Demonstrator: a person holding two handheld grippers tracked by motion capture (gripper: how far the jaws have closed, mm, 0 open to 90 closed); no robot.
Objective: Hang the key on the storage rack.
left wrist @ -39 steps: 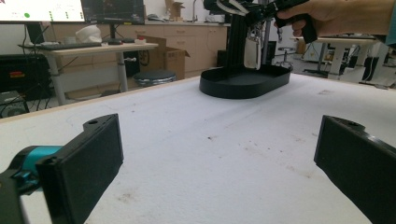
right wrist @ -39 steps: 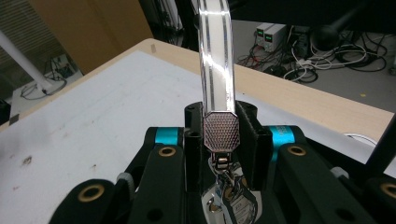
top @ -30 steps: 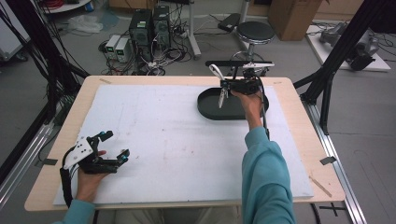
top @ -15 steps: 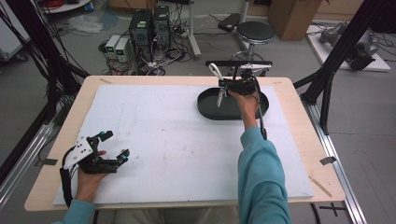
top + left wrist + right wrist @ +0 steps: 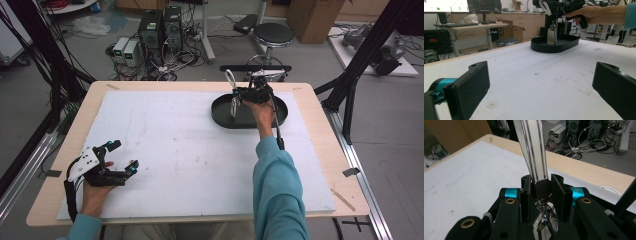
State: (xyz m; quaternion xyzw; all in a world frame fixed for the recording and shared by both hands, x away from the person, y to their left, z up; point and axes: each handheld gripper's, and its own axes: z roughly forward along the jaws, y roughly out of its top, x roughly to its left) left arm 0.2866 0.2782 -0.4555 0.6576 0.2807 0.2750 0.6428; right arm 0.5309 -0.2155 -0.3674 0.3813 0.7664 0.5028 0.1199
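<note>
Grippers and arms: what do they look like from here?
Both grippers, left and right, are black with teal collars behind flat rectangular fingers. The left one carries a grey three-cornered plate. A black cable trails from the right one. The sleeves are teal.

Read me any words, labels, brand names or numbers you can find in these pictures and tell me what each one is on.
None can be read.
Monitor in the left gripper view: coloured marks, too small and blurred to read.
Power units in the right gripper view: green lit displays, digits too blurred.
Strap held in the right tool: stripes, no lettering.
</note>
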